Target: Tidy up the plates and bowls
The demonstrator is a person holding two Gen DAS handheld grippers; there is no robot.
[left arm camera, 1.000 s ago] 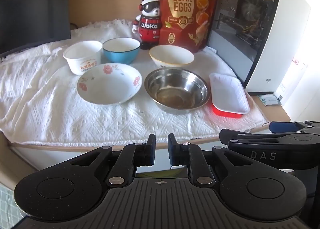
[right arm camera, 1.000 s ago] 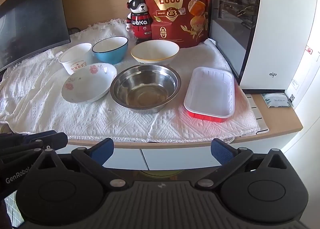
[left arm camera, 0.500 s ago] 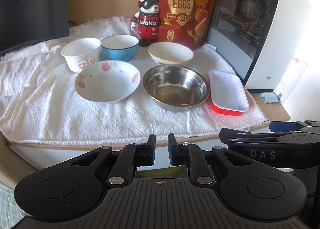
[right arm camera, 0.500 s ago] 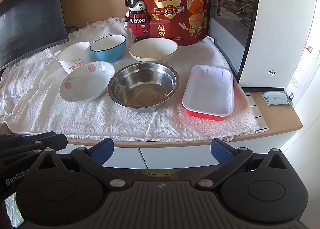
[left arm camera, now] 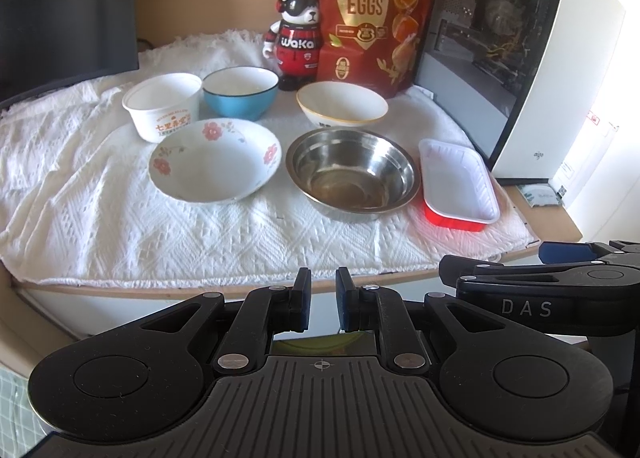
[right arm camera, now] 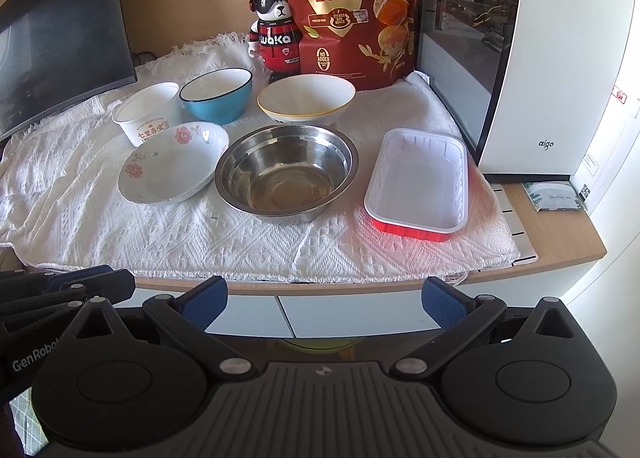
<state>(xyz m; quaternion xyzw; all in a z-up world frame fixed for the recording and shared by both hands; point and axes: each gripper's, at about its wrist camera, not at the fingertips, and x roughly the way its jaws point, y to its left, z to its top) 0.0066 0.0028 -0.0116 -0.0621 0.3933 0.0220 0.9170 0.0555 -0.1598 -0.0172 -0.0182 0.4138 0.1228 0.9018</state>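
On a white cloth stand a floral bowl [left arm camera: 214, 164] [right arm camera: 172, 162], a steel bowl [left arm camera: 352, 174] [right arm camera: 286, 174], a red tray with white inside [left arm camera: 458, 186] [right arm camera: 418, 186], a white paper cup [left arm camera: 162, 106] [right arm camera: 146, 112], a blue bowl [left arm camera: 240, 92] [right arm camera: 216, 94] and a cream bowl with yellow rim [left arm camera: 342, 104] [right arm camera: 306, 98]. My left gripper [left arm camera: 322, 300] is nearly shut and empty, short of the table's front edge. My right gripper [right arm camera: 324, 302] is wide open and empty, also short of the edge, facing the steel bowl.
A panda figure [left arm camera: 298, 36] and a red quail-egg bag [left arm camera: 376, 14] stand at the back. A white PC case [right arm camera: 520, 50] stands at the right, a dark monitor [right arm camera: 60, 26] at the left. A small packet [right arm camera: 556, 196] lies on the wooden table [right arm camera: 568, 242].
Both grippers have tilted or moved slightly, so the table scene has shifted a little in both views. The jaws have not changed. Nothing on the table has moved.
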